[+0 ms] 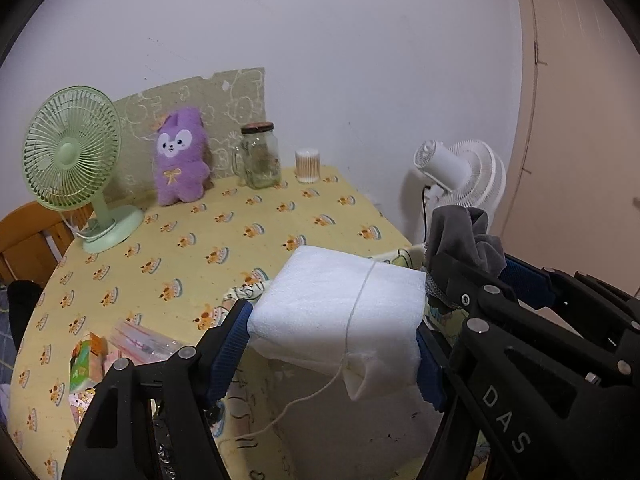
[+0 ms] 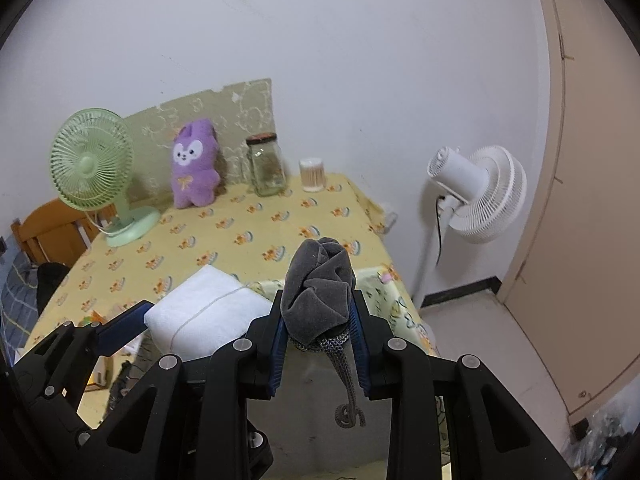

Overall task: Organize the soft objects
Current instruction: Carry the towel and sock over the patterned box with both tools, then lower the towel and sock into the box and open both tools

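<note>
Above the near edge of a table [image 1: 168,248] spread with a yellow printed cloth, you carry two soft loads at once: your left gripper [image 1: 332,344] has its blue pads clamped on either side of a white foam block [image 1: 340,308] bound with a thin white string [image 1: 304,396], and your right gripper [image 2: 318,332] is closed tight on a crumpled gray velvet pouch [image 2: 318,284] whose braided gray cord [image 2: 348,384] dangles below the jaws. Both loads hang side by side over a cartoon-printed fabric bin [image 2: 396,300], just beside each other, with neither yet set down. The chief risk, as it looks from here, is the loose ends: the string trails down toward the bin's wall and could snag on its rim or on a jaw linkage, and the cord could catch the same way. The foam is held only at its flanks, so a quick tilt may let it slip or pivot out. With the grippers this close, one could knock the other's load free. Farther back, the purple plush toy [image 1: 180,156], glass jar [image 1: 260,156] and green desk fan [image 1: 72,160] stand well apart from you.
</note>
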Tool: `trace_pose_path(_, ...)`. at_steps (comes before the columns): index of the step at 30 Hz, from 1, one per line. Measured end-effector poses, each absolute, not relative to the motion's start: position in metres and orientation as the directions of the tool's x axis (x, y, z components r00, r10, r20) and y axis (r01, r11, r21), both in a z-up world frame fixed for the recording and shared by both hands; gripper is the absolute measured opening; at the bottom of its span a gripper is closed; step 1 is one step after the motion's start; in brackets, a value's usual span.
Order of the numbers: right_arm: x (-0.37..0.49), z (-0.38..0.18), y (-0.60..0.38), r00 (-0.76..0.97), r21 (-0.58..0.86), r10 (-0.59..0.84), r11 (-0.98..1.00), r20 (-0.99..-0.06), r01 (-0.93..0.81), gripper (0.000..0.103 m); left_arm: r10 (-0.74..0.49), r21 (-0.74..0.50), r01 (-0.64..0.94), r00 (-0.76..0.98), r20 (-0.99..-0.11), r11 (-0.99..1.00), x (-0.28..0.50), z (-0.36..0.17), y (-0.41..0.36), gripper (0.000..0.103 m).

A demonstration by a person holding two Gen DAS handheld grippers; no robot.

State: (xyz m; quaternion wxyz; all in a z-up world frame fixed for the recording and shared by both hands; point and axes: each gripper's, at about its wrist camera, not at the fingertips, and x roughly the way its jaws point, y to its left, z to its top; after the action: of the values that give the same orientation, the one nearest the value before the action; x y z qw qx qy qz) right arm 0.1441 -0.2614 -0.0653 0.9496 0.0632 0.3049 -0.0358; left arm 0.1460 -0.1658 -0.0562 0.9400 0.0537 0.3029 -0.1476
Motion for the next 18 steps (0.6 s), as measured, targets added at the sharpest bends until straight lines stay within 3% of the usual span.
trace_pose_path(4, 0.148, -0.067, -0.267, 0.806, 0.117, -0.03, 0.986, -0.591, 0.122, 0.032, -0.239, 0.04, 0.325, 0.769, -0.592, 0.945, 0.148, -0.054, -0.172, 0.079)
trace_pose_path(10, 0.149, -0.068, -0.27, 0.799, 0.133, -0.025, 0.982, -0.601, 0.131, 0.034, -0.262, 0.036, 0.354, 0.751, -0.606, 0.934, 0.149, -0.054, -0.173, 0.101)
trace_pose_path(12, 0.149, -0.067, -0.27, 0.797, 0.13, -0.03, 0.982, -0.603, 0.135, 0.044, -0.273, 0.031, 0.366, 0.747, -0.606, 0.93, 0.147, -0.053, -0.172, 0.103)
trace_pose_path(14, 0.146, -0.066, -0.269, 0.796, 0.119, -0.05, 0.981, -0.603, 0.152, 0.081, -0.28, 0.03, 0.374, 0.742, -0.61, 0.927, 0.146, -0.054, -0.172, 0.103)
trace_pose_path(16, 0.142, -0.063, -0.268, 0.811, 0.117, -0.066, 0.98, -0.581, 0.164, 0.088, -0.298, 0.02, 0.392, 0.73, -0.616, 0.92, 0.144, -0.053, -0.172, 0.103)
trace_pose_path(18, 0.139, -0.061, -0.267, 0.819, 0.108, -0.076, 0.98, -0.569, 0.166, 0.089, -0.302, 0.018, 0.397, 0.727, -0.616, 0.918, 0.141, -0.052, -0.17, 0.103)
